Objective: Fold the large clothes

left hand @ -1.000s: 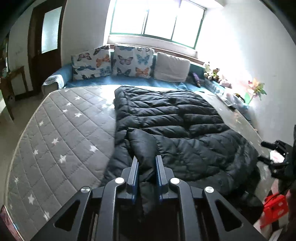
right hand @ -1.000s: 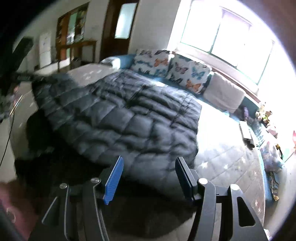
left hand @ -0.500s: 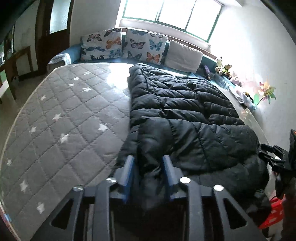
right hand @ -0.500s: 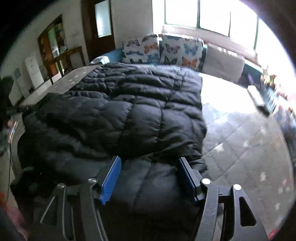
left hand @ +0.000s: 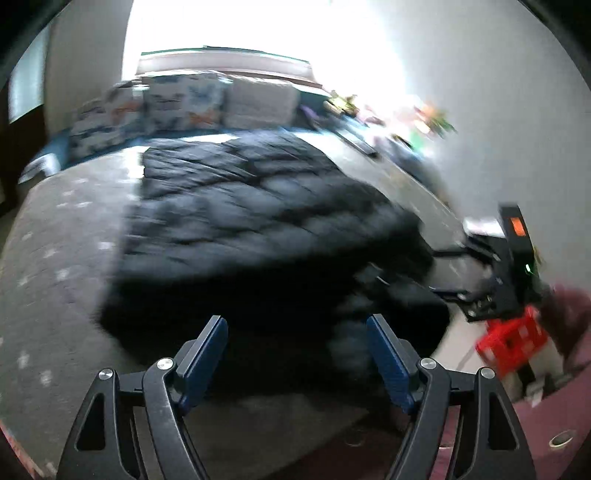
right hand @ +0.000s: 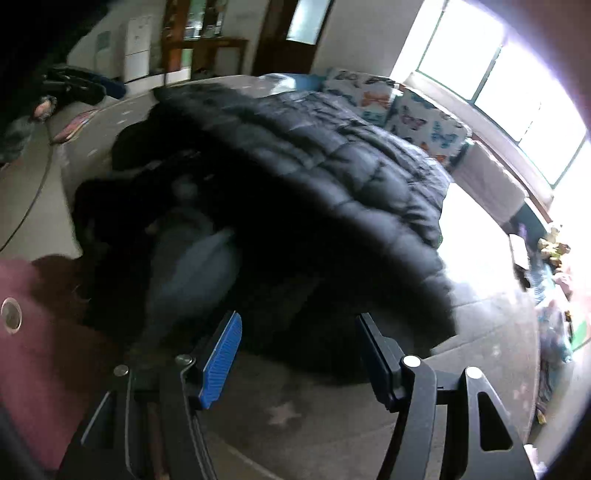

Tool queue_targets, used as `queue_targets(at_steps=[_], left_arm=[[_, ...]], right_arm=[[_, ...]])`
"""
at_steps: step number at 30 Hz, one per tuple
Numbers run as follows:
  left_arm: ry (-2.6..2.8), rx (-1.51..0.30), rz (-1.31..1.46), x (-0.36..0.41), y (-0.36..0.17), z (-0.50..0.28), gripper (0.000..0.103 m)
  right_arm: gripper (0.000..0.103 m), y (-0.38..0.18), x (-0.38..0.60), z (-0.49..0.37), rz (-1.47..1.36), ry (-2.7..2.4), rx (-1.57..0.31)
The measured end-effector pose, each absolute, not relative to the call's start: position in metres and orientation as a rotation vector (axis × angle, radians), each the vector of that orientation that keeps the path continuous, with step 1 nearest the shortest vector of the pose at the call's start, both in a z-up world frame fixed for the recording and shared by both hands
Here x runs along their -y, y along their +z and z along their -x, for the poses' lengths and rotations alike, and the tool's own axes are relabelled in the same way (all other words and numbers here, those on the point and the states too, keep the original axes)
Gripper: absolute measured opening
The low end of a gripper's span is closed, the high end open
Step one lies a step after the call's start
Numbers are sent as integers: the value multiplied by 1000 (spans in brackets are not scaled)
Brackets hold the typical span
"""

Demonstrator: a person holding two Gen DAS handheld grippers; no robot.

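Note:
A large black quilted down coat (left hand: pixel 258 218) lies spread on the grey star-patterned mattress (left hand: pixel 55 266); the left wrist view is blurred. My left gripper (left hand: pixel 297 345) is open and empty, just short of the coat's near edge. In the right wrist view the coat (right hand: pixel 332 173) is partly folded over itself, with a dark gap under the raised flap. My right gripper (right hand: pixel 299 350) is open and empty, above the mattress (right hand: pixel 295 424) in front of the coat's near edge. The right gripper also shows in the left wrist view (left hand: pixel 448 271) at the coat's right side.
Butterfly-print pillows (right hand: pixel 402 110) and a plain cushion (left hand: pixel 258 103) line the far side under a bright window. A red crate (left hand: pixel 511 341) sits at the right by the bed edge. Small toys and clutter (right hand: pixel 550 251) lie along the right side. A wooden door (right hand: pixel 291 33) stands behind.
My left gripper has let go of the coat fold, opened wide and pulled back. My right gripper stayed open and drew back and lower toward the coat's near edge.

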State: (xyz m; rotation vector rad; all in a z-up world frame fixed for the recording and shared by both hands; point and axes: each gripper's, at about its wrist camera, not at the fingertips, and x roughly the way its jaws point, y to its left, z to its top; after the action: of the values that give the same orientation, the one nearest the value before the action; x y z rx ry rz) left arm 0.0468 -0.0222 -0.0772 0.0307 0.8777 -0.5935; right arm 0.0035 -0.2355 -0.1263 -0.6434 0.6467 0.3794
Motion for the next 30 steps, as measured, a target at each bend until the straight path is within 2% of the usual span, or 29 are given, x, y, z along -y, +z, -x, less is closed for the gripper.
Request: queue_targets(at_steps=[4, 6, 8, 9, 10, 13, 16, 19, 23, 26, 27, 28, 30], left_arm=[[-650, -943, -95, 65, -102, -42, 82], [-655, -965, -108, 76, -112, -45, 78], [-651, -986, -130, 84, -124, -50, 60], [-642, -1013, -133, 87, -131, -54, 42], [-641, -1030, -130, 88, -135, -57, 28], [-632, -1011, -149, 88, -135, -58, 16], [-646, -994, -117, 82, -124, -63, 14], [-654, -993, -82, 74, -115, -69, 14], [-668, -1015, -60, 54, -101, -72, 16], [-676, -992, -49, 30, -89, -61, 18], [-677, -970, -47, 20, -84, -55, 25], [-668, -958, -52, 13, -81, -51, 46], [-620, -909, -87, -3, -73, -36, 72]], right_arm=[[69, -143, 224, 9, 729, 409, -614], [69, -152, 217, 16, 789, 411, -581], [69, -161, 209, 18, 851, 410, -547], [69, -164, 206, 19, 875, 403, -529], [69, -166, 202, 20, 899, 401, -498], [69, -169, 193, 19, 924, 416, -438], [69, -167, 186, 15, 892, 454, -422], [69, -164, 177, 6, 865, 479, -413], [39, -146, 175, -9, 745, 491, -474], [29, -122, 183, -13, 629, 497, -495], [28, -113, 186, -15, 590, 497, -492], [27, -104, 188, -16, 559, 500, -492], [26, -90, 190, -18, 515, 500, -479]])
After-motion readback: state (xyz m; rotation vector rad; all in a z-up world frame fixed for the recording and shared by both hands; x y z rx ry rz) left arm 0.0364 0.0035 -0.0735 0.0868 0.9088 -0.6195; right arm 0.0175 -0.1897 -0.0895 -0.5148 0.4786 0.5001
